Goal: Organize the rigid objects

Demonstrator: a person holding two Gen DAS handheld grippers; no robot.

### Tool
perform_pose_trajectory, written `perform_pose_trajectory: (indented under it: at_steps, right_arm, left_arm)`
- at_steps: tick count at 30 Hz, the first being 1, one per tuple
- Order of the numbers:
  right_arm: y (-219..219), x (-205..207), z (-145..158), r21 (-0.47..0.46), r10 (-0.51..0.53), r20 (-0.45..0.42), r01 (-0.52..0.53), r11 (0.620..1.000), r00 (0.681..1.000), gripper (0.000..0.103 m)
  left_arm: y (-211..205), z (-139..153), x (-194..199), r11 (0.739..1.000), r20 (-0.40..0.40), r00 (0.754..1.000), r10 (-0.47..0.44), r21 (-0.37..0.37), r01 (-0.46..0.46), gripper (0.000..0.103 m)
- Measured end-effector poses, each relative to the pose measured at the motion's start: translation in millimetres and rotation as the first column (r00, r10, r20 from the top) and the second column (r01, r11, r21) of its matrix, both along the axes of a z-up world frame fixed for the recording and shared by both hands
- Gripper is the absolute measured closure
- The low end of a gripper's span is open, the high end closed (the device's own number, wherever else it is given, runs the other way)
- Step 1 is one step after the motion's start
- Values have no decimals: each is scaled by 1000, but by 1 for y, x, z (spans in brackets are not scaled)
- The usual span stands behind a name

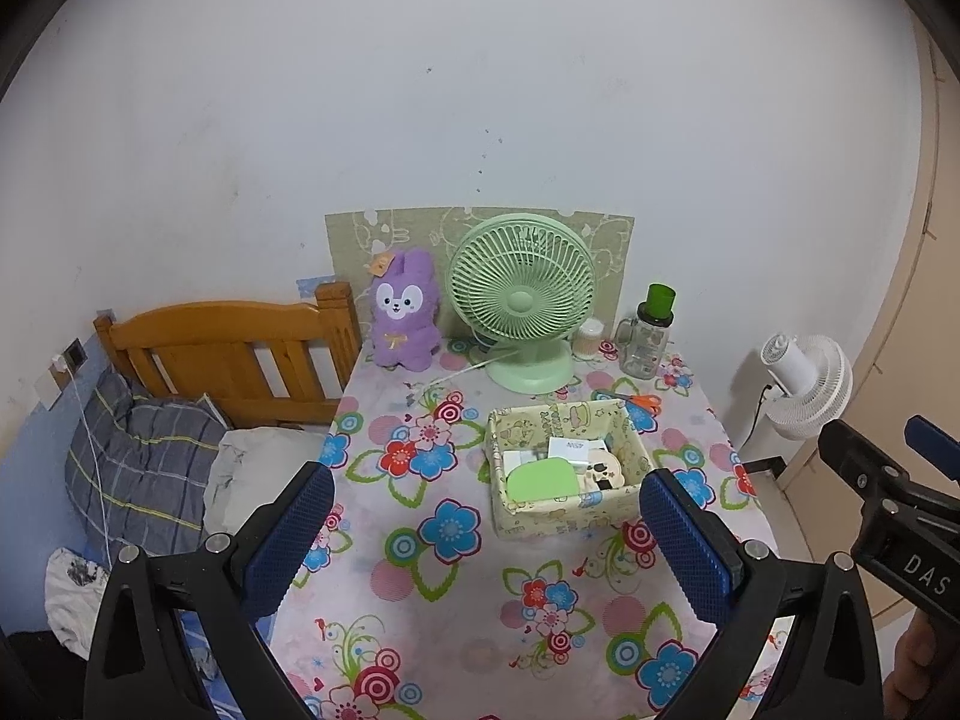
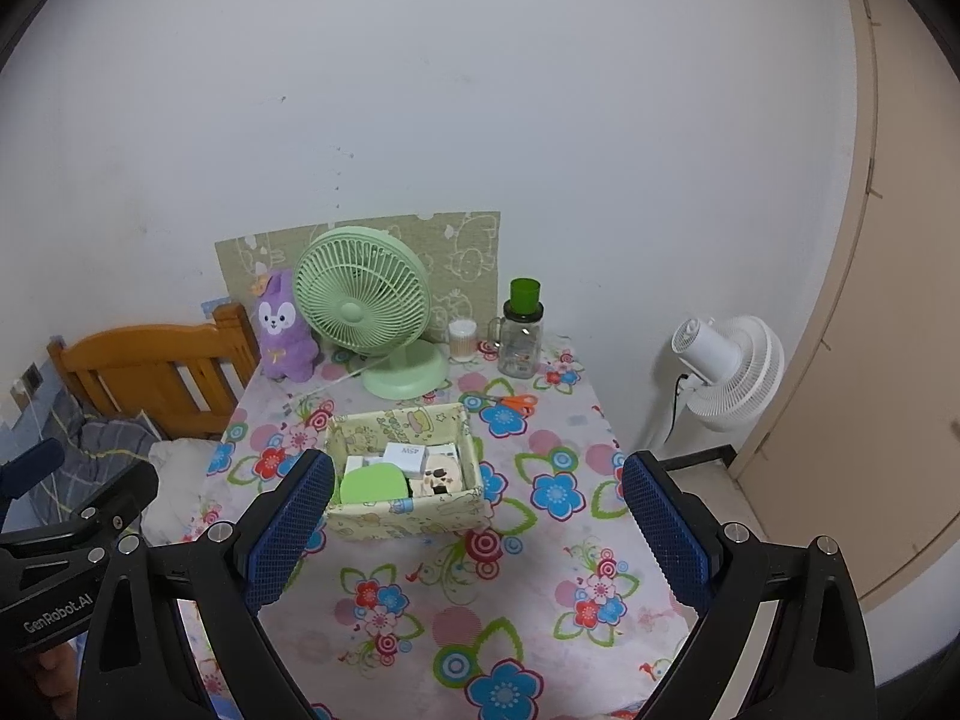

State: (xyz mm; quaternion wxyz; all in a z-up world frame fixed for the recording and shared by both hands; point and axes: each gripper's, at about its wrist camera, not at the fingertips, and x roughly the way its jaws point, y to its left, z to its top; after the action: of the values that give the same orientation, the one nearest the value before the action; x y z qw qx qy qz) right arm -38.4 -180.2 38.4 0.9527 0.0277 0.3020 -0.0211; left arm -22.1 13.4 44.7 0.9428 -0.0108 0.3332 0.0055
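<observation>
A pale yellow fabric box (image 1: 624, 507) (image 2: 408, 519) sits mid-table on the flowered cloth. Inside lie a green rounded piece (image 1: 540, 478) (image 2: 372, 484), a white carton (image 1: 567, 450) (image 2: 407, 457) and a cream patterned item (image 1: 603, 471) (image 2: 443, 474). Orange-handled scissors (image 1: 642, 401) (image 2: 516, 403) lie behind the box to the right. My left gripper (image 1: 486, 531) hovers open near the table's front, nothing between its blue pads. My right gripper (image 2: 477, 531) is likewise open and empty, just in front of the box.
At the back stand a purple plush rabbit (image 1: 403, 312) (image 2: 285, 327), a green desk fan (image 1: 522, 300) (image 2: 366, 306), a small jar (image 1: 589, 337) and a glass mug with a green cap (image 1: 648, 330) (image 2: 521, 330). A wooden bed headboard (image 1: 234, 354) is left; a white floor fan (image 2: 726, 369) right.
</observation>
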Motion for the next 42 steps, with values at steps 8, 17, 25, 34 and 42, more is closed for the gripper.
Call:
perform_pose_trajectory:
  at_steps: [8,17,25,34,42]
  right_arm:
    - [1,2,-2,-2,7,-2,-7,1000,1000,5]
    - [1,3,-3,4,8,4,-8,1000,1000,5]
    - [0,5,-5,-11,0,-7,0,1000,1000,5]
    - [-2,7,-4,-16,-3,-8,3,1000,1000,5]
    - [-4,8,-4,-15,0,-5,-1,1000,1000,5]
  left_arm:
    - [2,0,1,1000,-1,1000,14,0,-14,0]
    - [1,0,3,1000,0,1000,9,-9,-9,0]
    - [-1,-2,6,1000,-8,1000,7,-10,-7,0]
    - [-5,-3,6,1000,-2,1000,0,-8,0,0]
    - [-11,-3,5,1000,-2,1000,-12,-8,12,0]
